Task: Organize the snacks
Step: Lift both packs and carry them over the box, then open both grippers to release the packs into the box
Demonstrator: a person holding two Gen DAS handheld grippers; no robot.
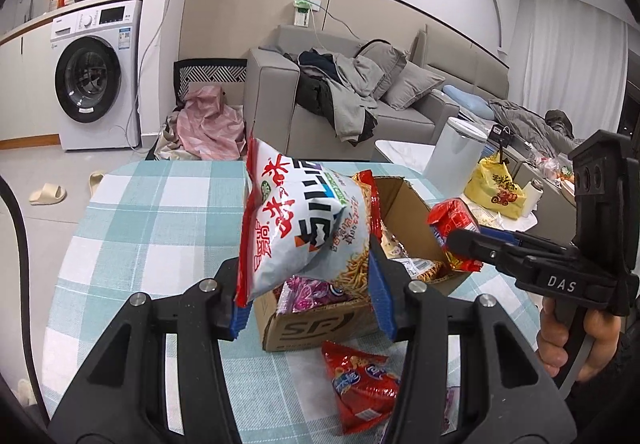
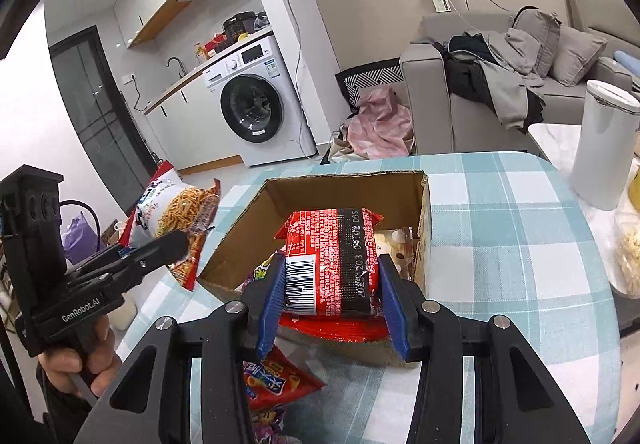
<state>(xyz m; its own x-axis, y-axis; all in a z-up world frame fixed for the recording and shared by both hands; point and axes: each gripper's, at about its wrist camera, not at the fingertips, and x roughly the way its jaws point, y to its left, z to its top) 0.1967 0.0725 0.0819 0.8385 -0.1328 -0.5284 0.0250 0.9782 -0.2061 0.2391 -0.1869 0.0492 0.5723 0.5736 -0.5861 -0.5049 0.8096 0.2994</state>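
Note:
My left gripper (image 1: 308,296) is shut on a white and red bag of stick snacks (image 1: 296,219) and holds it above the near left corner of an open cardboard box (image 1: 320,328). The bag also shows in the right wrist view (image 2: 176,211), left of the box (image 2: 240,244). My right gripper (image 2: 332,300) is shut on a red snack pack (image 2: 336,256) held over the box's near edge; the pack shows in the left wrist view (image 1: 452,228) at the box's right side. The box holds several snack packs, among them a purple one (image 1: 312,292).
The box stands on a table with a blue checked cloth (image 1: 152,228). A red snack bag (image 1: 364,384) lies on the cloth in front of the box, also in the right wrist view (image 2: 276,380). A white bin (image 2: 604,139) stands right of the table. A sofa (image 1: 320,95) is behind.

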